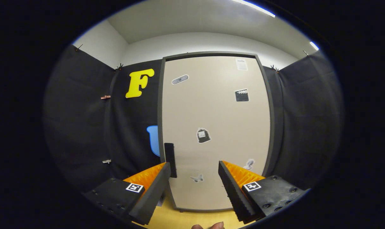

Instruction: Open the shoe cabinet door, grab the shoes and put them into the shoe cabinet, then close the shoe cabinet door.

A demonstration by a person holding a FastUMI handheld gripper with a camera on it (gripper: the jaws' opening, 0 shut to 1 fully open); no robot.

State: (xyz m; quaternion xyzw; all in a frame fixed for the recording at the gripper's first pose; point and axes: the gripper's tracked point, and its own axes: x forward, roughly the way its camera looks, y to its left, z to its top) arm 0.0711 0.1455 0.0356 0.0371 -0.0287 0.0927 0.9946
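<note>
1. Shoe cabinet (215,130): we record one tall upright unit standing directly ahead of the fingers, with a dark grey frame around a pale beige front. It rests on a light wood floor (179,219) and backs onto the black cloth wall of the booth.

2. Shoe cabinet door (224,114): we find it flush in its frame, so the cabinet is closed. Its face carries several small stickers: an oval one near the top on the left, a clapperboard (242,95) on the upper right, a paper label above that, a dark bag-shaped one (203,135) near the middle, a butterfly (197,178) low down, and a pale figure at the lower right.

3. Door handle (170,160): we note a narrow black vertical bar on the door's left edge, low on the panel. Its lower end sits just beyond the tip of the left finger; we cannot tell whether they touch.

4. Hand-held gripper (194,170): we list it as released, its two fingers spread well apart with nothing between them except the lower part of the door beyond.

5. Fingertips (208,226) of a person: we see them at the near edge, below and between the gripper's fingers.
</note>
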